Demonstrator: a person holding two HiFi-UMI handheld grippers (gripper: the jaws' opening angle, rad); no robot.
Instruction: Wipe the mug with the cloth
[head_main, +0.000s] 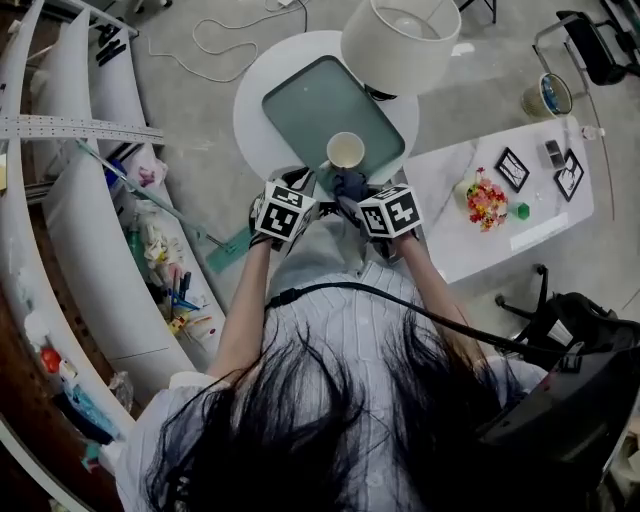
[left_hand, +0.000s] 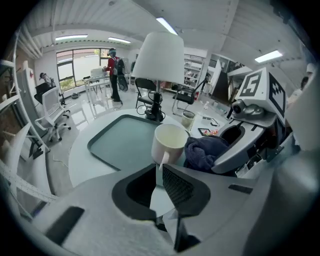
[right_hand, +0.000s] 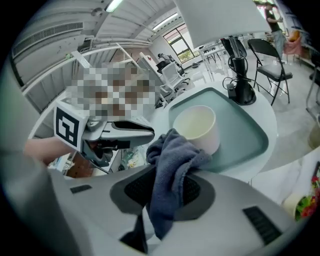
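Mug (head_main: 346, 150) at near edge of the tray (head_main: 300, 105), lamp (head_main: 400, 40) beyond. We clench the left claw (left_hand: 161, 172) on its handle; our right claw (right_hand: 165, 186) grasps the cloth (right_hand: 172, 160), bunched against the mug's side, partly screening it.

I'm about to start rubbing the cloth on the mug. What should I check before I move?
1. Left gripper shut on the mug by its handle: ok.
2. Right gripper shut on the cloth: ok.
3. Mug upright, at the near corner of the tray: ok.
4. Mug resting on the tray or lifted off it: cannot tell.
5. Cloth against the mug's side: ok, both gripper views seem to show contact.
6. Lamp clear of the mug: ok, its base stands at the tray's far edge.
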